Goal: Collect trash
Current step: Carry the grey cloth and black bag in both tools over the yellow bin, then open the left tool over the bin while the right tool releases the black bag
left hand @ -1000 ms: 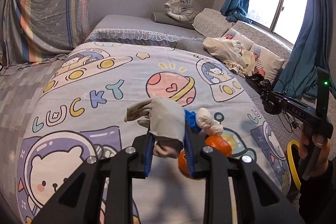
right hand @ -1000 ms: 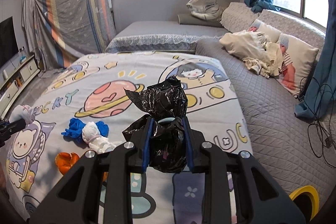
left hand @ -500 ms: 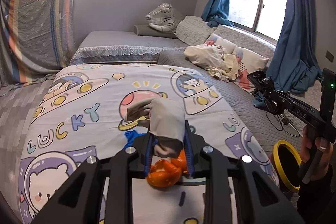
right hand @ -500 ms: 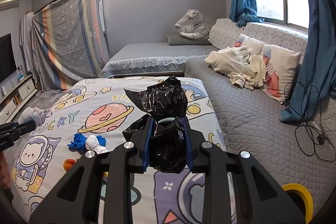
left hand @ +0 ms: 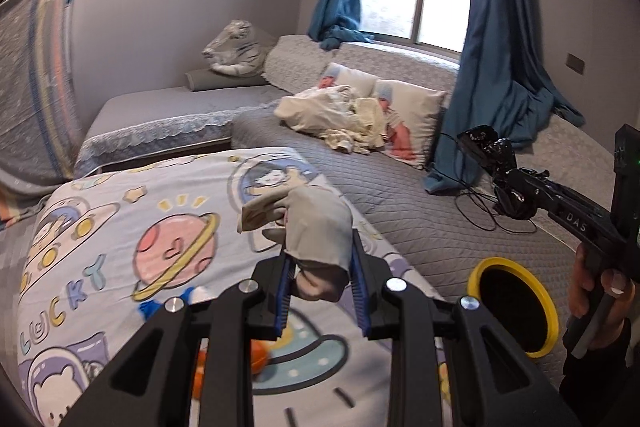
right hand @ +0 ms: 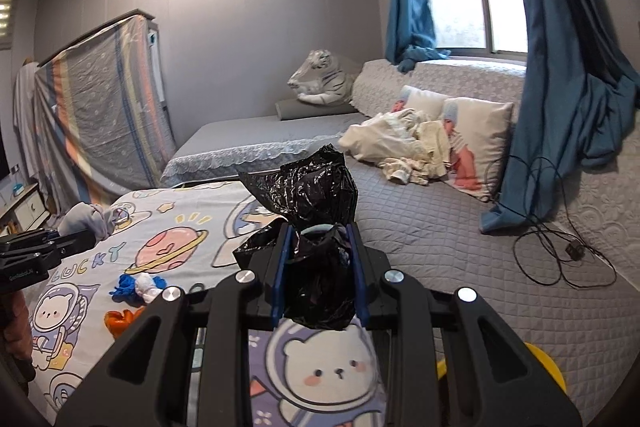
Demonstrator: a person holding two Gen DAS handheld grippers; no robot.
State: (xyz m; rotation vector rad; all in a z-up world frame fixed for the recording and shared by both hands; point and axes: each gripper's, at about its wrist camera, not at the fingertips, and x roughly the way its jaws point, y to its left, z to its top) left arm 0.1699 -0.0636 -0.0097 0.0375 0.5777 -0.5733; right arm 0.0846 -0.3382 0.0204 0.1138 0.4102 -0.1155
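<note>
Left gripper: clamping a wad of grey cloth, blue pads pressing both sides, carrying it clear above the cartoon bedspread. Right gripper: pinching a crumpled black plastic bag, also holding it off the bedspread. Lying on the spread: blue-and-white scrap just beside orange peel, both near the left gripper's side. Sitting beside the bed's edge, near the right gripper's handle: yellow-rimmed bin, opening facing up. Resting on the grey quilted sofa: rumpled cream bedding, two printed cushions, a trailing black cable.
</note>
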